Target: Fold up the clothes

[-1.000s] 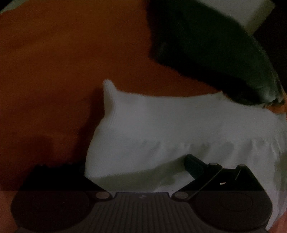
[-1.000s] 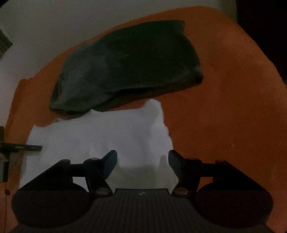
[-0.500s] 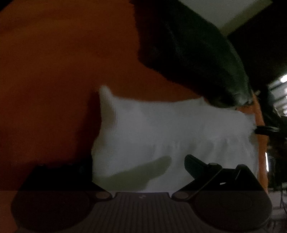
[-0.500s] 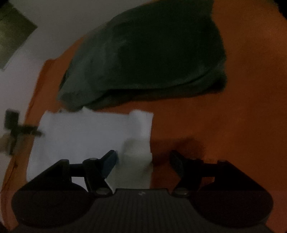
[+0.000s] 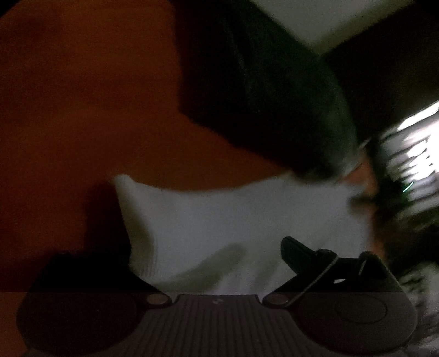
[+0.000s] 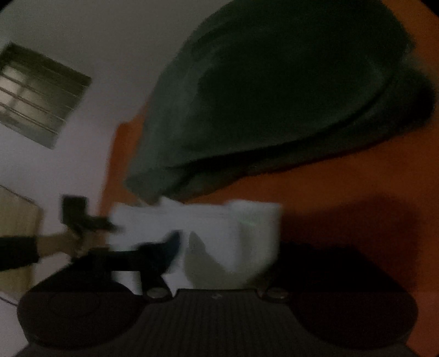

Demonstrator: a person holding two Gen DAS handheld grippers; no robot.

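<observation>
From my left claw (image 5: 219, 247), the white cloth (image 5: 241, 214) lay right in front of me on the orange tabletop (image 5: 82, 109). It looked soft and thick, with one corner poking up on the left. One claw finger (image 5: 296, 252) sat on the cloth, far out from the middle, so this claw looked wide open and held nothing. The other finger was lost in the dark. Behind the white cloth lay a dark green cloth (image 5: 274, 96), big and lumpy, and its edge touched the white one's far corner. A pale wall (image 5: 315, 22) showed at the top, with bright blurry streaks on the right. I counted one white cloth and one green cloth.

From my right claw (image 6: 219, 241), everything was blurry. The white cloth (image 6: 197, 219) sat close in front, and its right end (image 6: 255, 233) stood up in a fold between my fingers. I saw only one finger (image 6: 170, 244), and the cloth hid the other, so I could not tell if this claw was pinching it. The dark green cloth (image 6: 274, 96) lay behind, touching the white one. The tabletop (image 6: 356, 192) was orange here too. The wall (image 6: 96, 41) was pale, with one window (image 6: 35, 96). My hand (image 6: 63, 244) held the left claw at the cloth's far end. I counted two claws and two cloths.
</observation>
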